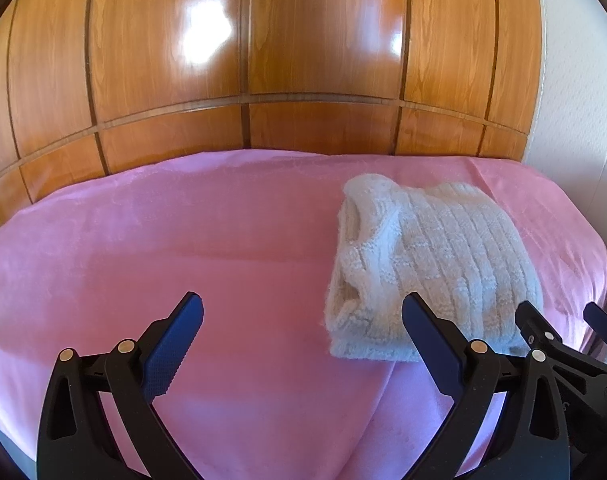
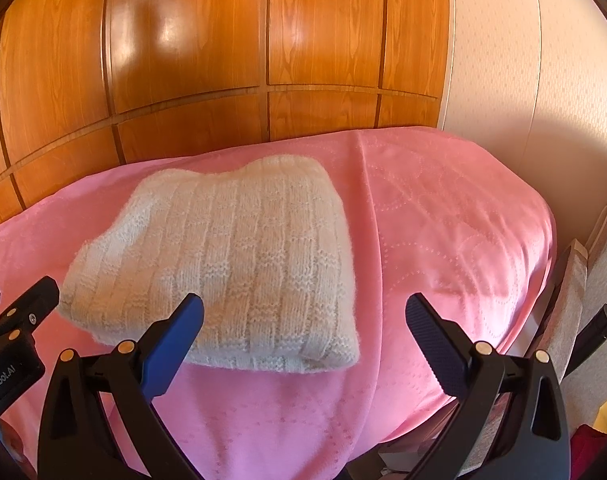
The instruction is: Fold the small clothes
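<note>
bed (image 1: 183, 240) | pink cover | folded white knit sweater (image 2: 231, 256) lying on top

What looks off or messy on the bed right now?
Nothing stands out. The white knitted garment lies folded in a compact stack on the pink bedspread, edges fairly square. Both hand-held grippers, left and right, are open and empty.

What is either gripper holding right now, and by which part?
Nothing is held. The left gripper and right gripper are both open above the pink cover, and the folded sweater lies free on it.
</note>
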`<state>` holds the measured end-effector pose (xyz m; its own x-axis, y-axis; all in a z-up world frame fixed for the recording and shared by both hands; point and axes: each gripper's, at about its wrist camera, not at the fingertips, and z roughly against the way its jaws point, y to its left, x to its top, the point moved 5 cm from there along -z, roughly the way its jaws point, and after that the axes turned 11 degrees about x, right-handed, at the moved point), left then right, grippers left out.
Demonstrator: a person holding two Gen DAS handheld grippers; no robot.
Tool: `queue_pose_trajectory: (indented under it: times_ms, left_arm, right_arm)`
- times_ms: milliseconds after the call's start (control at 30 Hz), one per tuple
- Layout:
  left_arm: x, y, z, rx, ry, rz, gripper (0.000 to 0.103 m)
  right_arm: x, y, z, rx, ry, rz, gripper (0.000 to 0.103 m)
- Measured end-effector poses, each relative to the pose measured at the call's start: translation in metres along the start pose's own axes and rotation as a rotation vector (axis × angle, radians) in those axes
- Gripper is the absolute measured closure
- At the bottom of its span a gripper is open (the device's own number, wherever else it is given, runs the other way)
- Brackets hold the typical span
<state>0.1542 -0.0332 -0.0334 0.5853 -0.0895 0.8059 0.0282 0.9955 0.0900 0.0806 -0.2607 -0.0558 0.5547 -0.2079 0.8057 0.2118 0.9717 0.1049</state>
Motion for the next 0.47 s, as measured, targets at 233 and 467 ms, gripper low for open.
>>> queue_pose_trajectory:
  times_ms: [233, 467]
  left_arm:
    - [0.002, 0.006, -0.003, 0.009, 0.004, 0.029, 0.004]
    - [-0.003, 0.008, -0.012, 0.027, 0.045, 0.04, 0.004]
  right_arm:
    - [-0.001, 0.0, -0.003, 0.01, 0.011, -0.01, 0.002]
    - [-0.002, 0.001, -0.005, 0.014, 0.016, -0.009, 0.002]
